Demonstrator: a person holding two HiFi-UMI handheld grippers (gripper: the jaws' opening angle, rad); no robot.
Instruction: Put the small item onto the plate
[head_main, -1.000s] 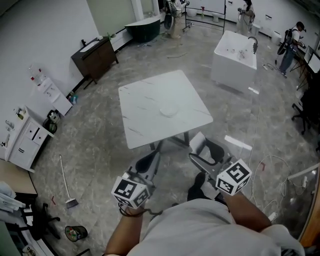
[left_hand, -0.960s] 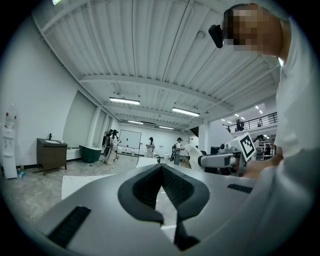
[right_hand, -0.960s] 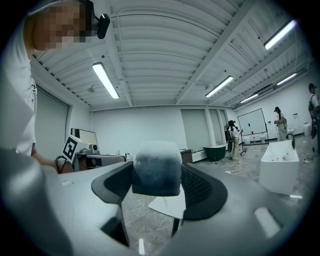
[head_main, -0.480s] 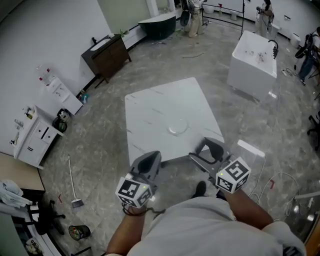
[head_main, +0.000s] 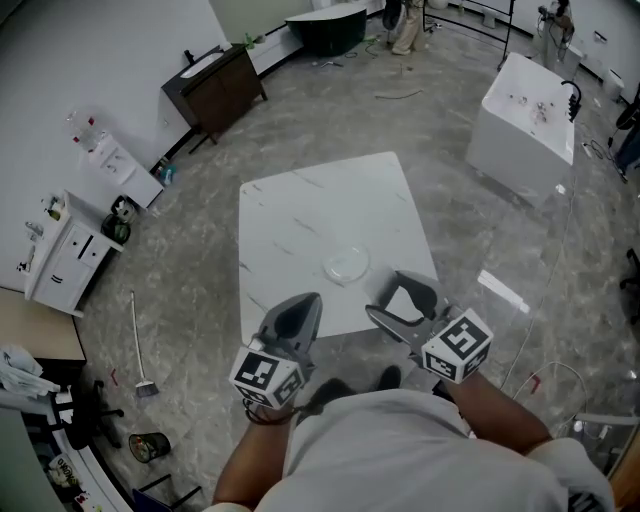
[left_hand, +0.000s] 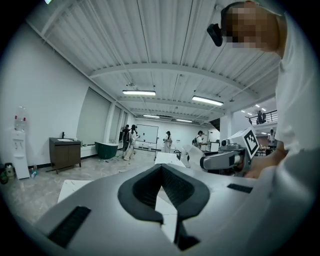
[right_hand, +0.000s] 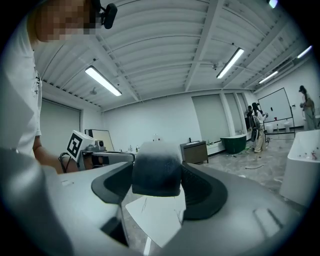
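The plate (head_main: 347, 265) lies on the table (head_main: 300, 215), just ahead of your grippers and between them: right of your left gripper (head_main: 303, 303), left of your right gripper (head_main: 390, 295). Both hang over the table's near edge. The item (right_hand: 156, 170) sits between the right one's jaws. A cabinet (head_main: 215, 90) stands far ahead-left, a basin (head_main: 525, 120) far ahead-right.

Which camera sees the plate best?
The head view: the clear plate lies whole on the white table, seen from above. In the two gripper views I can't find it, only bits of table.
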